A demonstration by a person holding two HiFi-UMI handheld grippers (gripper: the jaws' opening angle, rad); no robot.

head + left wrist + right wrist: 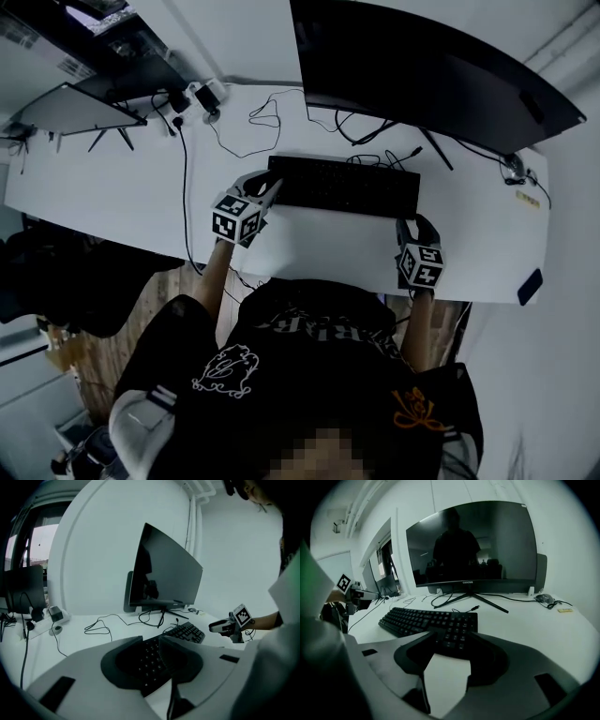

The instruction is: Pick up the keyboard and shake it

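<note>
A black keyboard lies flat on the white desk in front of the monitor. My left gripper is at the keyboard's left end, its jaws a narrow gap apart with nothing pinched. In the left gripper view the keyboard shows through that gap. My right gripper sits at the keyboard's near right corner. In the right gripper view its jaws stand apart, with the keyboard just beyond the tips and bare desk between them.
A large curved monitor stands behind the keyboard on a splayed stand. A second screen is at the far left. Loose cables and a power adapter lie behind the keyboard. A small dark object sits at the desk's right front corner.
</note>
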